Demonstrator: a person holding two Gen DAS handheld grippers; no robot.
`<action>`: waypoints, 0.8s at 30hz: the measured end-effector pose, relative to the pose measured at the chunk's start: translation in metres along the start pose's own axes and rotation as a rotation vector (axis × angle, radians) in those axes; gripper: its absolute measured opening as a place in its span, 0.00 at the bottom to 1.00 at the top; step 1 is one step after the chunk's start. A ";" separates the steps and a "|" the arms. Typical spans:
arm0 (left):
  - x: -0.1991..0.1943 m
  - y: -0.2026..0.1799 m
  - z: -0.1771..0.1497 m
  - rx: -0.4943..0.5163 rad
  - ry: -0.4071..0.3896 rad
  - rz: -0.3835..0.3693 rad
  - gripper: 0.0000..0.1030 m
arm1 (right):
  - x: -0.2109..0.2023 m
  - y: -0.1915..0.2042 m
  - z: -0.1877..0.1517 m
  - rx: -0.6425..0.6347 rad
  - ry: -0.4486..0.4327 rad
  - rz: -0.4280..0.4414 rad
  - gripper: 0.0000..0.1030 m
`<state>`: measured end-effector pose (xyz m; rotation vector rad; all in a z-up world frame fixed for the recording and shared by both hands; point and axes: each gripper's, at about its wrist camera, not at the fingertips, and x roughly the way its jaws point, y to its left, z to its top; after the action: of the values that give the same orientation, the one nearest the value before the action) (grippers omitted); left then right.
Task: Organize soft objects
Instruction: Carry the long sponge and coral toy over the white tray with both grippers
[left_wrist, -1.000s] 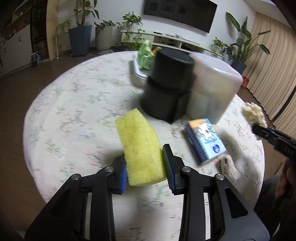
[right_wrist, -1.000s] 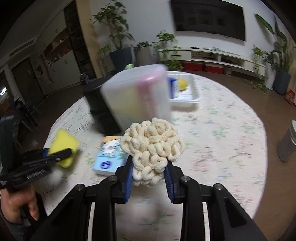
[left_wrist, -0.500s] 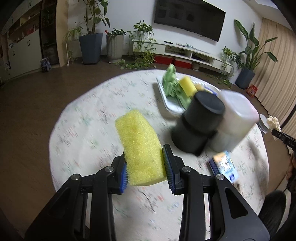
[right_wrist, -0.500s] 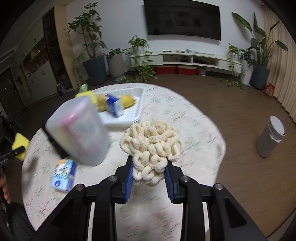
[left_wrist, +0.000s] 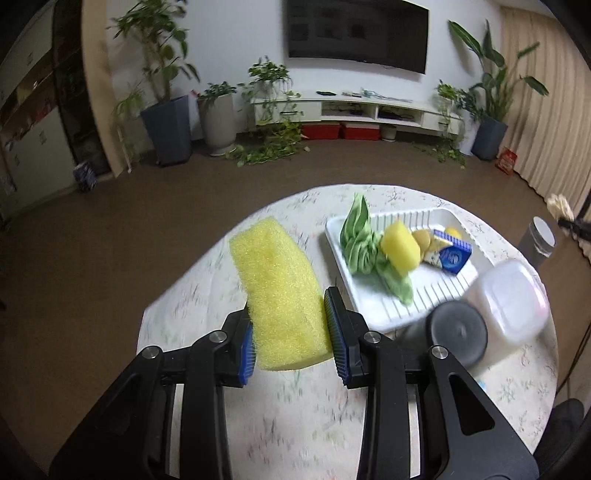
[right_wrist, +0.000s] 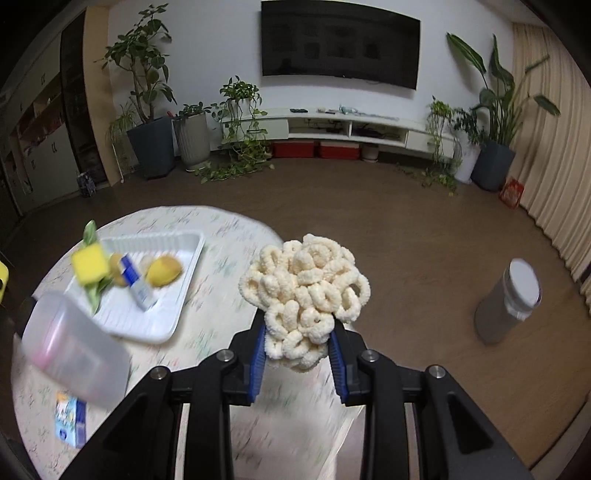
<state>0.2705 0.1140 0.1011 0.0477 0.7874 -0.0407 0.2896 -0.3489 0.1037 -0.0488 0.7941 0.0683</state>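
Two wrist fisheyes, high above the table, facing the TV wall

Each looks forward along its tongs; both share the white tray (left_wrist: 400, 314) (right_wrist: 162, 325), right of the left tongs (left_wrist: 290, 338), left of the right tongs (right_wrist: 297, 356).

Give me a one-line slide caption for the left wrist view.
Left gripper holds a yellow sponge above the table, white tray ahead.

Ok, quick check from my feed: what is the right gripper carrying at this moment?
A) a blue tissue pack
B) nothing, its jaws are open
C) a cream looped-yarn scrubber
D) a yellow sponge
C: in the right wrist view the right gripper has its jaws closed on the cream looped-yarn scrubber, held above the table edge; the yellow sponge sits in the left gripper instead.
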 end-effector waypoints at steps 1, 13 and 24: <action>0.007 -0.002 0.010 0.017 0.003 0.002 0.30 | 0.002 0.000 0.007 -0.006 -0.003 -0.003 0.31; 0.068 -0.065 0.086 0.221 0.025 -0.120 0.30 | 0.063 0.050 0.099 -0.148 0.008 0.079 0.31; 0.114 -0.143 0.085 0.446 0.139 -0.290 0.30 | 0.119 0.143 0.089 -0.392 0.114 0.231 0.31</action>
<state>0.4033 -0.0359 0.0768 0.3623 0.9074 -0.4922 0.4245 -0.1947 0.0782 -0.3340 0.8887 0.4428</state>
